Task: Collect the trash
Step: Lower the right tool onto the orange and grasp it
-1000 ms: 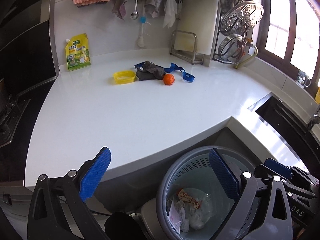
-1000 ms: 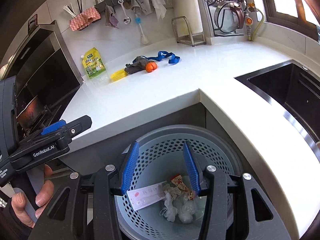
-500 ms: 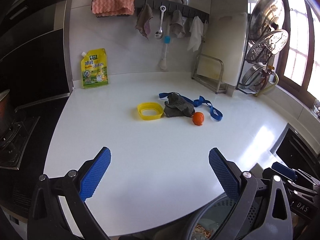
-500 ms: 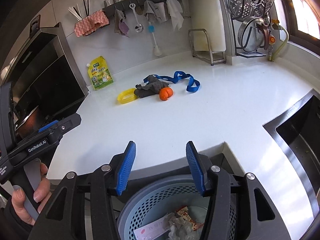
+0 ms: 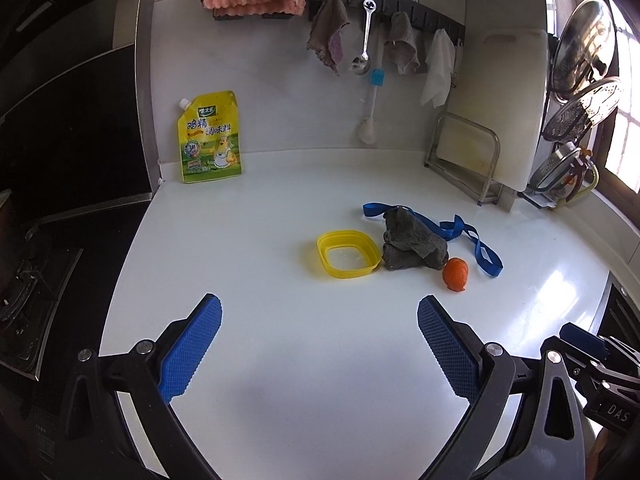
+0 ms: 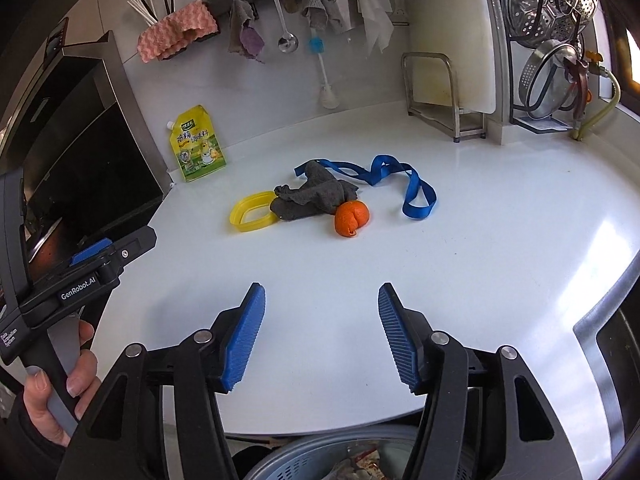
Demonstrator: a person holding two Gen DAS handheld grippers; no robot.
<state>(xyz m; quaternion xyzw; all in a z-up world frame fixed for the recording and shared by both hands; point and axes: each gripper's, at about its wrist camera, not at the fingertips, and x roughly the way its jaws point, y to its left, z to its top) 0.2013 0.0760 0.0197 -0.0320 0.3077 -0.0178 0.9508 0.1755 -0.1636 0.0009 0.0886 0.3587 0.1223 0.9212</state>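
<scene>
Both grippers hover with fingers apart, left gripper (image 5: 318, 344) and right gripper (image 6: 320, 334) empty. Orange peel (image 6: 351, 218) sits mid-frame on the bench (image 6: 500, 240), touching the grey rag (image 6: 310, 196). Looks light and soft, so pinch gently across its curled sides.

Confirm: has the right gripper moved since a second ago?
Yes. The right gripper rose from over the trash basket and now points across the countertop.

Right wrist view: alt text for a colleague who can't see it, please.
The open right gripper hovers over a white counter, aimed at a pile: orange peel, grey rag, blue ribbon, yellow ring. The trash bin sits below; the left gripper is at left.
</scene>
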